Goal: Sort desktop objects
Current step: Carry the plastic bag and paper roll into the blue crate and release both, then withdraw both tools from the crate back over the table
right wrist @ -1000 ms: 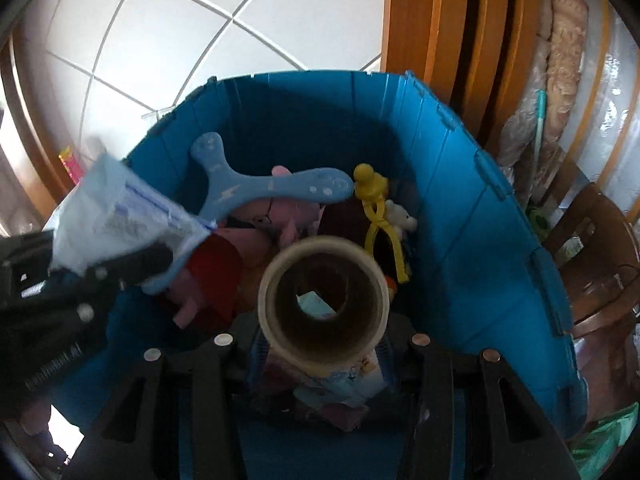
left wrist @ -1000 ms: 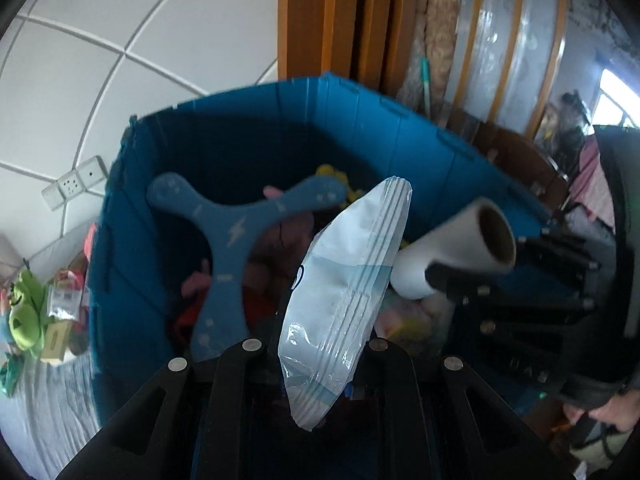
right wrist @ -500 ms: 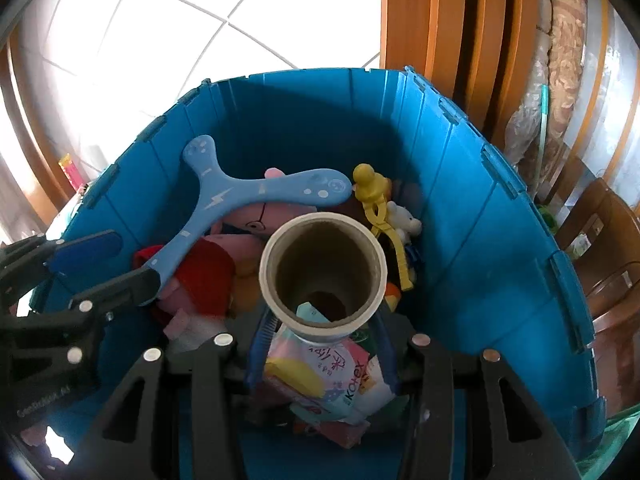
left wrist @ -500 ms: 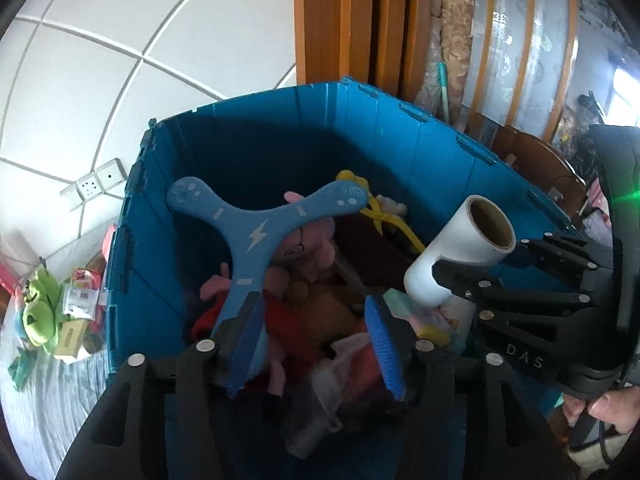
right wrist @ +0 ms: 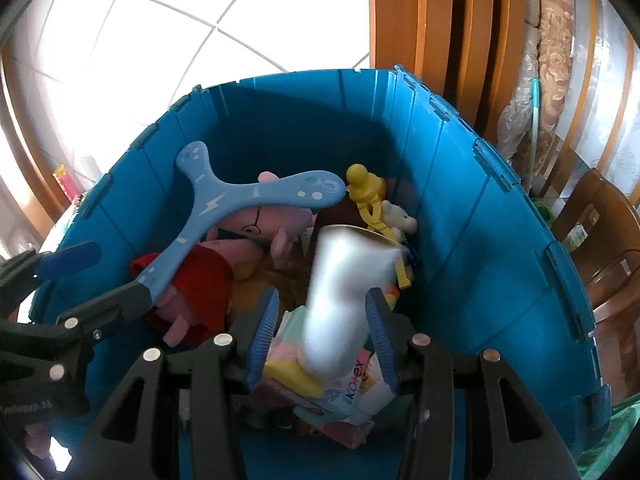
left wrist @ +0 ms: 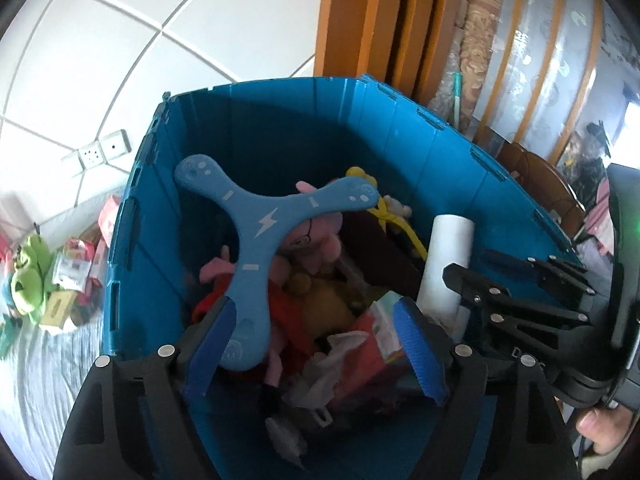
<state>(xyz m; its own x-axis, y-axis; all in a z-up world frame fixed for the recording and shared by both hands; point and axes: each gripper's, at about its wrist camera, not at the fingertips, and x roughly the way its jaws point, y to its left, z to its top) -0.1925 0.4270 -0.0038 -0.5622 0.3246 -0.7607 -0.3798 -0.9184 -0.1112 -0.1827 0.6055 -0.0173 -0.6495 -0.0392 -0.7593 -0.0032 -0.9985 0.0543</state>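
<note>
A deep blue bin (left wrist: 400, 148) (right wrist: 480, 216) holds a pile of toys. On top lie a blue three-armed boomerang (left wrist: 260, 228) (right wrist: 208, 208), pink pig plushes (right wrist: 260, 220) and a yellow figure (right wrist: 362, 188). My left gripper (left wrist: 312, 308) (right wrist: 100, 276) hangs over the bin's near side. Its jaws are opening and nothing is between the blue pads. My right gripper (right wrist: 320, 300) (left wrist: 472, 268) is shut on a white paper roll (right wrist: 340, 288) (left wrist: 444, 264), which looks blurred and is tipped away from the camera. Soft packets (right wrist: 348, 388) lie under it.
Left of the bin, a grey-clothed surface (left wrist: 36, 380) carries a green plush (left wrist: 28, 280) and small boxes (left wrist: 72, 276). Wall sockets (left wrist: 96, 154) sit on the tiled wall behind. Wooden boards (left wrist: 360, 20) and a wooden chair (right wrist: 600, 232) stand to the right. A person's thumb (left wrist: 596, 428) grips the right tool.
My left gripper opened and let go of a white-and-blue packet, which dropped into the bin. In the right gripper the paper roll tipped from end-on to side-on.
</note>
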